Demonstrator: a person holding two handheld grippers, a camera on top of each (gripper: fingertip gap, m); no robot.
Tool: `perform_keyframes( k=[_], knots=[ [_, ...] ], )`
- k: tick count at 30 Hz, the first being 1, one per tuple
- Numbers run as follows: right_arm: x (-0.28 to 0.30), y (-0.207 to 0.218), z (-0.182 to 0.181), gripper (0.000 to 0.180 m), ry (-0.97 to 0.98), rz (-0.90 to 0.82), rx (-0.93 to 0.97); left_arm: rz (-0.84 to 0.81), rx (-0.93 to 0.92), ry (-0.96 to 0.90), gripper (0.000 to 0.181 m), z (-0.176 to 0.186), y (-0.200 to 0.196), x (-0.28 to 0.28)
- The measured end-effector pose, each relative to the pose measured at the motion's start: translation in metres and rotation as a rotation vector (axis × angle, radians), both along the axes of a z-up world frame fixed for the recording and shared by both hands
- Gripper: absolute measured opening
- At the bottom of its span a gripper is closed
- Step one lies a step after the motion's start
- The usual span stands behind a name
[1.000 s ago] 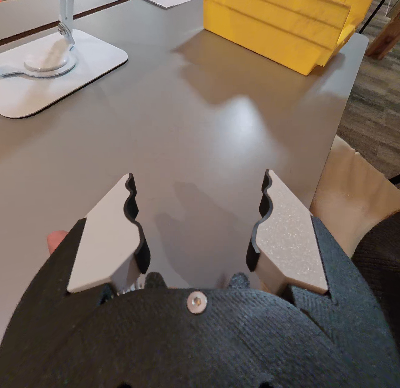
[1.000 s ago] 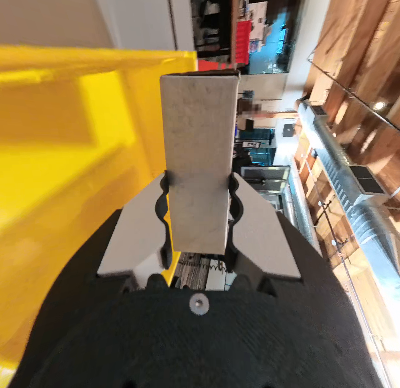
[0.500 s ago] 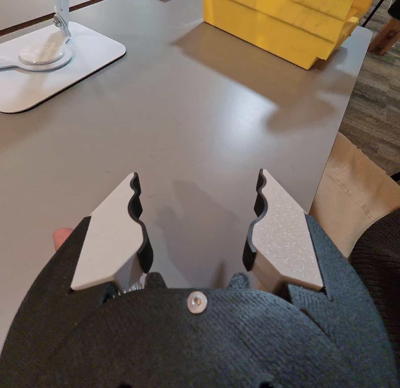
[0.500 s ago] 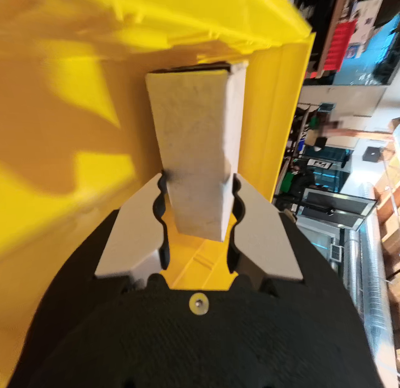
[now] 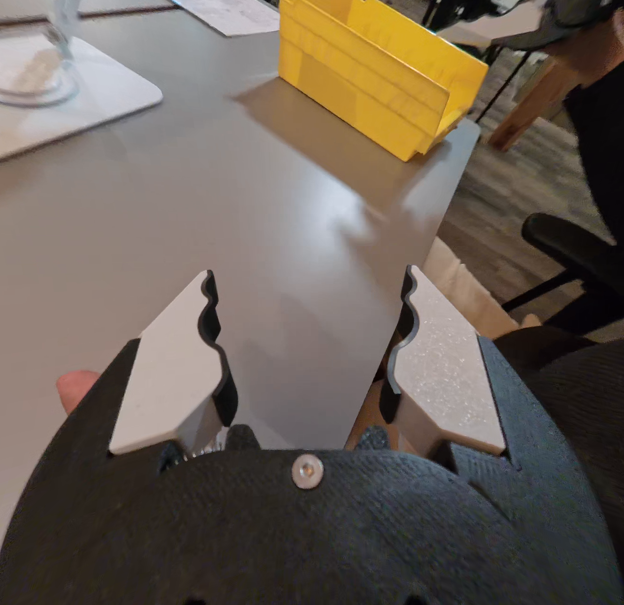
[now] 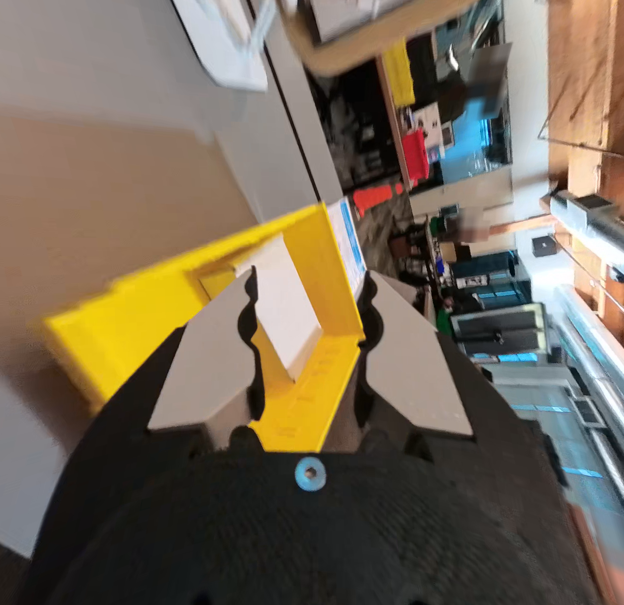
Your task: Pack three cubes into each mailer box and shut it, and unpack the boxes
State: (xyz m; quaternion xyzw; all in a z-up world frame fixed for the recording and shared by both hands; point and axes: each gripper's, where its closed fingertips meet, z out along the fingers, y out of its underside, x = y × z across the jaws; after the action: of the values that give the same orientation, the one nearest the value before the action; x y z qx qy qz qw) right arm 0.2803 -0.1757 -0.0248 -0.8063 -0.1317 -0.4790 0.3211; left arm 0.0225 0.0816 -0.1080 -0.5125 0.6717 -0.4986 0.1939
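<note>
My right gripper (image 6: pixel 310 275) is open and empty, held back from the yellow bin (image 6: pixel 135 335). A white mailer box (image 6: pixel 287 312) lies shut inside the bin, leaning against its end wall, seen between my fingers. The view is rolled sideways and blurred. My left gripper (image 5: pixel 309 271) is open and empty, low over the grey table (image 5: pixel 202 183) near its right edge. The yellow bin (image 5: pixel 371 82) stands at the table's far right corner in the left wrist view, where its contents are hidden. No cubes are in view.
A white stand base (image 5: pixel 67 99) sits at the far left of the table, with a paper sheet (image 5: pixel 219 11) at the back. A beige bag (image 5: pixel 466 302) and a black chair (image 5: pixel 574 268) stand off the table's right edge. The tips of one gripper are about 40 cm away from the tips of the other.
My right gripper was shut on the white mailer box. It has opened, left the box in the yellow bin and pulled back. My left gripper has drawn back and to the right, still open.
</note>
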Motion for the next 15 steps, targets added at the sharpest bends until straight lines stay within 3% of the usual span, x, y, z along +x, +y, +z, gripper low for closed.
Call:
perform_keyframes(
  k=[4, 9, 12, 15],
  knots=[
    [-0.086, 0.056, 0.017, 0.063, 0.210, 0.212, 0.105, 0.172, 0.223, -0.095, 0.112, 0.044, 0.056, -0.034],
    [-0.200, 0.128, 0.013, 0.063, 0.394, 0.531, 0.081, 0.458, 0.455, -0.115, 0.111, 0.089, 0.183, -0.106],
    [-0.234, 0.161, -0.012, 0.064, 0.475, 0.611, -0.009, 0.557, 0.668, -0.013, 0.116, 0.085, 0.266, -0.143],
    [-0.242, 0.187, -0.044, 0.067, 0.513, 0.605, -0.107, 0.488, 0.734, 0.306, 0.123, 0.042, 0.317, -0.168]
  ],
)
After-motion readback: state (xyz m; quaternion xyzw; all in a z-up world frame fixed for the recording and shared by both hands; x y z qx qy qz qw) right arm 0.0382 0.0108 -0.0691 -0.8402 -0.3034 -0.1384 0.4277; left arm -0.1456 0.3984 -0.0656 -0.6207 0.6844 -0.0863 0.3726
